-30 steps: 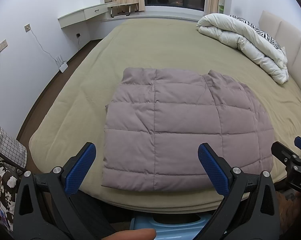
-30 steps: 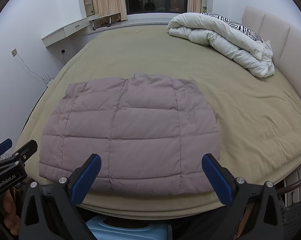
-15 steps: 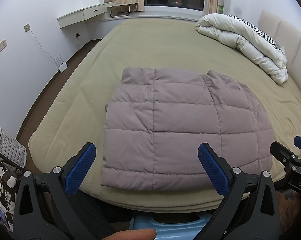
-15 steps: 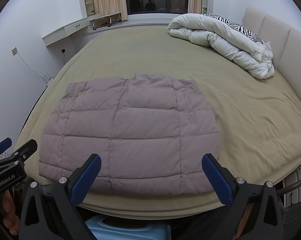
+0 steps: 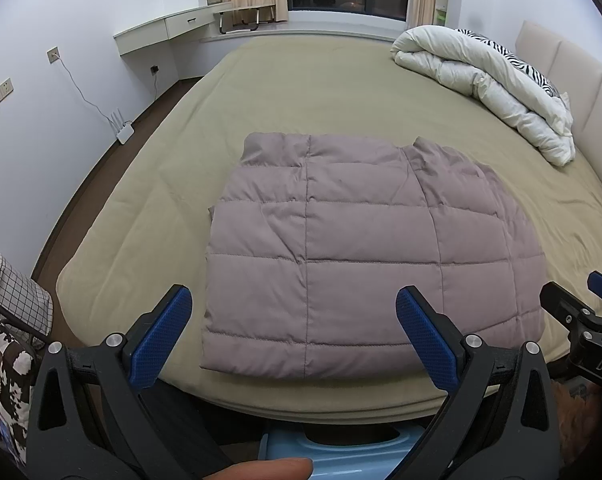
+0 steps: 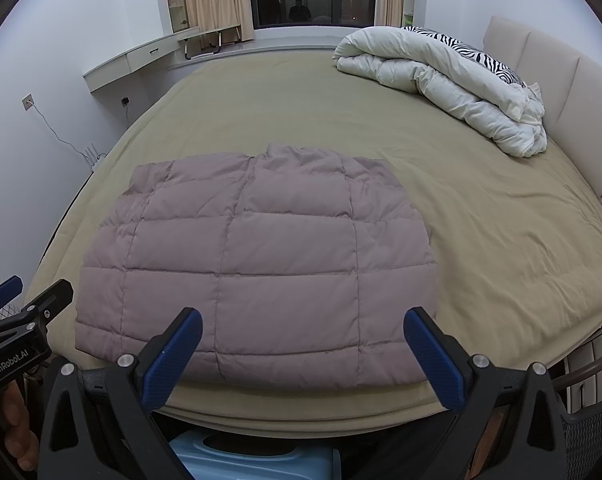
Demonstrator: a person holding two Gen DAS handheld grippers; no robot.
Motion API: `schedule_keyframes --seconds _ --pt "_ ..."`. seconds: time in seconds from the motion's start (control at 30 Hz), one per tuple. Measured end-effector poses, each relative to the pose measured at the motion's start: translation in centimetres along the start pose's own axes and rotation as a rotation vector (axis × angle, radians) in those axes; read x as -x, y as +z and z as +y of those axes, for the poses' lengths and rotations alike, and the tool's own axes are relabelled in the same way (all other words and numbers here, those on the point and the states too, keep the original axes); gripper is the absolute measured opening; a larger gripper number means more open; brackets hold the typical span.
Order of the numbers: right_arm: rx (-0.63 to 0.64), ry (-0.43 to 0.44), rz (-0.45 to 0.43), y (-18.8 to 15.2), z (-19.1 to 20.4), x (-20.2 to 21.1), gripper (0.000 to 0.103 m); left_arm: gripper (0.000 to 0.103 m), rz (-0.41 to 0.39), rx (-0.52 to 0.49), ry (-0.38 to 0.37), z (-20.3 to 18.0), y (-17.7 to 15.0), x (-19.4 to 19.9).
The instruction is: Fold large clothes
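Observation:
A mauve quilted down garment (image 5: pixel 365 248) lies folded into a rough rectangle near the front edge of the bed (image 5: pixel 301 92). It also shows in the right wrist view (image 6: pixel 261 264). My left gripper (image 5: pixel 297 332) is open and empty, held just off the bed's front edge before the garment's left half. My right gripper (image 6: pixel 303 348) is open and empty, before the garment's right half. Neither touches the cloth. Each gripper shows at the edge of the other's view.
A white duvet with a zebra-print pillow (image 5: pixel 489 80) is piled at the far right by the padded headboard (image 6: pixel 561 92). A light blue stool (image 5: pixel 341 452) stands below the bed edge. A checked bag (image 5: pixel 13 300) sits on the floor at left.

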State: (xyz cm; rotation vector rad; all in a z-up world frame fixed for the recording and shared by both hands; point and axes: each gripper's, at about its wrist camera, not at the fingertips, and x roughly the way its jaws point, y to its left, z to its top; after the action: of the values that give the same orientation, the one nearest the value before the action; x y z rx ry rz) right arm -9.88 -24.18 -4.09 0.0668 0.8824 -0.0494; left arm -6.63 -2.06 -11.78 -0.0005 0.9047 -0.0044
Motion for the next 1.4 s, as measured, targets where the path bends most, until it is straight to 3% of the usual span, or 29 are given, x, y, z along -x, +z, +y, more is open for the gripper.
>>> schedule_keyframes --seconds 1.4 --pt "0.001 -0.002 0.006 -0.68 -0.26 -0.25 0.103 0.103 0.005 -0.004 -0.012 0.35 -0.25 -0.05"
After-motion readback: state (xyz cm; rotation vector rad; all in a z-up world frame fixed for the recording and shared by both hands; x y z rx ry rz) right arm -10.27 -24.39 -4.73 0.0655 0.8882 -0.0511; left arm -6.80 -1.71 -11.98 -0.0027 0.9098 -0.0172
